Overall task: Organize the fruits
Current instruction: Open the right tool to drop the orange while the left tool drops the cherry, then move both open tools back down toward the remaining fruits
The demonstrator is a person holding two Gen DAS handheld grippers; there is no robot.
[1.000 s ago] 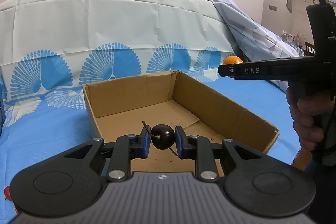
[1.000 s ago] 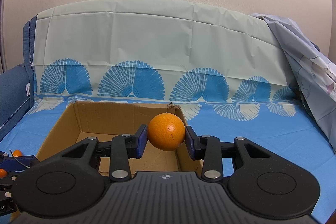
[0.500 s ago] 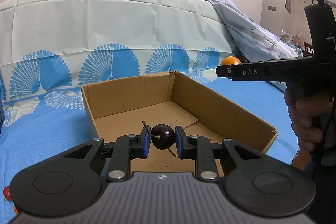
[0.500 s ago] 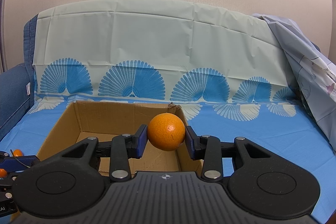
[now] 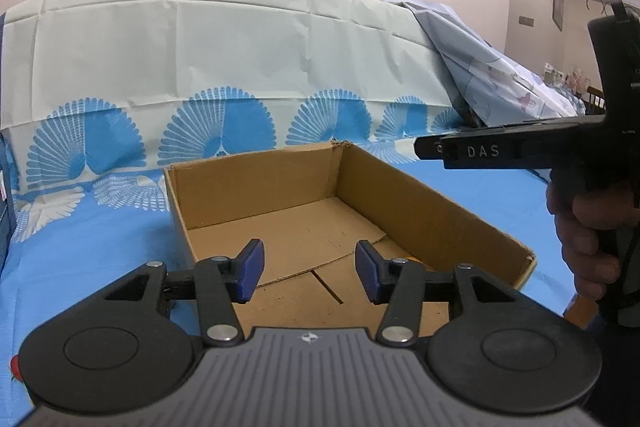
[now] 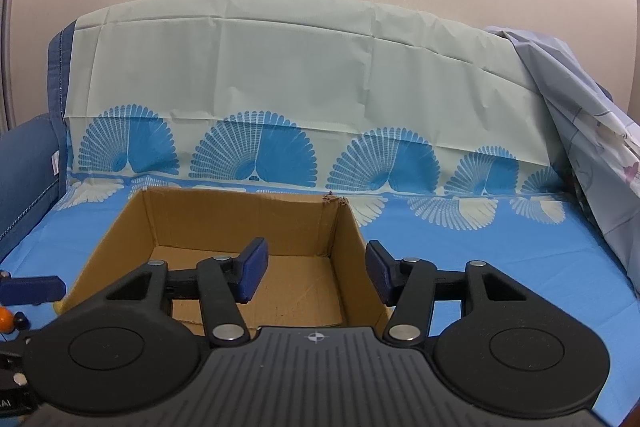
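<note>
An open cardboard box (image 5: 420, 211) lies on the blue patterned cloth; it also shows in the right wrist view (image 6: 340, 227). My left gripper (image 5: 310, 275) is open and empty above the box's near end. My right gripper (image 6: 314, 275) is open and empty above the box's near right corner. A sliver of orange (image 5: 412, 259) shows behind my left gripper's right finger, inside the box. The cherry is not visible. The right gripper's body (image 5: 520, 147) and the hand holding it show at the right of the left wrist view.
A small orange fruit (image 6: 6, 319) and a dark cherry (image 6: 20, 321) lie at the left edge of the right wrist view, beside the left gripper's tip (image 6: 32, 289). A red fruit (image 5: 14, 367) lies at the left. A draped cloth backrest (image 6: 280, 99) rises behind the box.
Both grippers have opened. The cherry has left the left gripper and the orange has left the right gripper; both dropped out of sight toward the box.
</note>
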